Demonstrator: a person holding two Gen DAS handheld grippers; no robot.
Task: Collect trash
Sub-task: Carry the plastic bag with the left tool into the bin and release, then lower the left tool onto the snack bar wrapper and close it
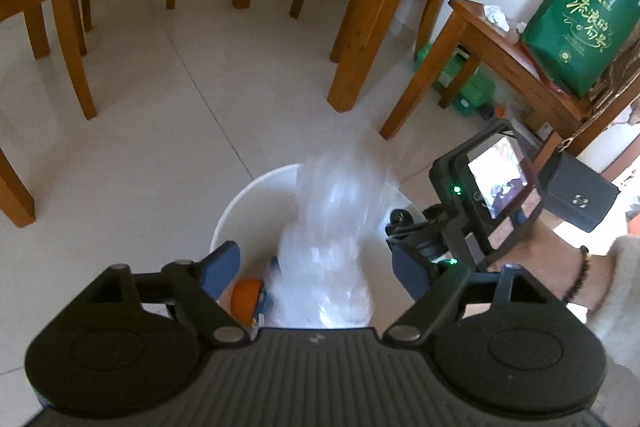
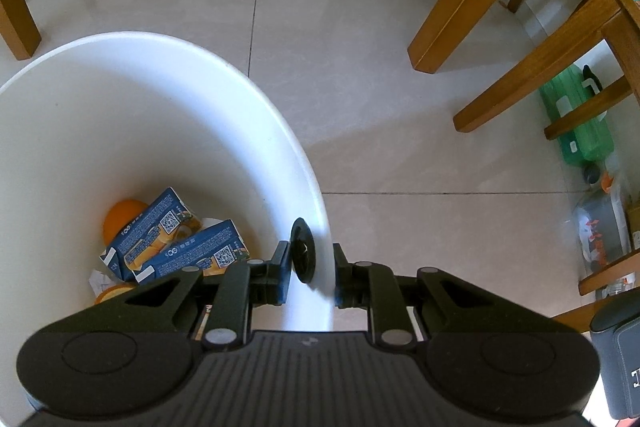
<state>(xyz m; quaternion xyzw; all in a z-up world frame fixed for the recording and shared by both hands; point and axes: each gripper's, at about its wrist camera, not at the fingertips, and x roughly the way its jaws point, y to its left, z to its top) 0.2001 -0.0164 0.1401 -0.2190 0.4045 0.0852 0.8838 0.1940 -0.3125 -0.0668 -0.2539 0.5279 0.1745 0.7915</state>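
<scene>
Bin (image 2: 168, 131) is the landmark: white round plastic tub standing on pale floor tiles (image 1: 160, 87).

Left gripper (image 1: 316, 267) sits above bin mouth, jaws spread wide, pads not pressing on anything. Clear crumpled plastic bag (image 1: 336, 227), motion-blurred, is between and just beyond the blue fingers (image 1: 222, 267), inside the bin opening; its top sticks up past the far rim. Can't tell if any pad still touches it.

Right gripper (image 2: 308, 275) is clenched on the bin's near wall: one pad inside, one outside, rim pinched between them. A black round plug (image 2: 303, 251) sits on the inside face of the wall right at the grip.

Bin contents, at the bottom:
- two blue drink cartons (image 2: 176, 247), lying tilted, touching each other
- orange round item (image 2: 124, 217) behind the cartons, partly hidden
- white crumpled scrap (image 2: 98, 277) at the near side of the cartons

Around the bin: wooden table leg (image 1: 368, 11) beyond the far rim, wooden chairs (image 1: 44, 11) further off. Green gift bag (image 1: 580, 23) on a low wooden stool (image 1: 500, 55) to the right of the bin, with a wad of white paper (image 1: 496, 17) beside it. Green case (image 2: 576, 115) on the floor under the stool.

Person's wrist (image 1: 560, 279) with a dark bead bracelet shows behind the right gripper.
</scene>
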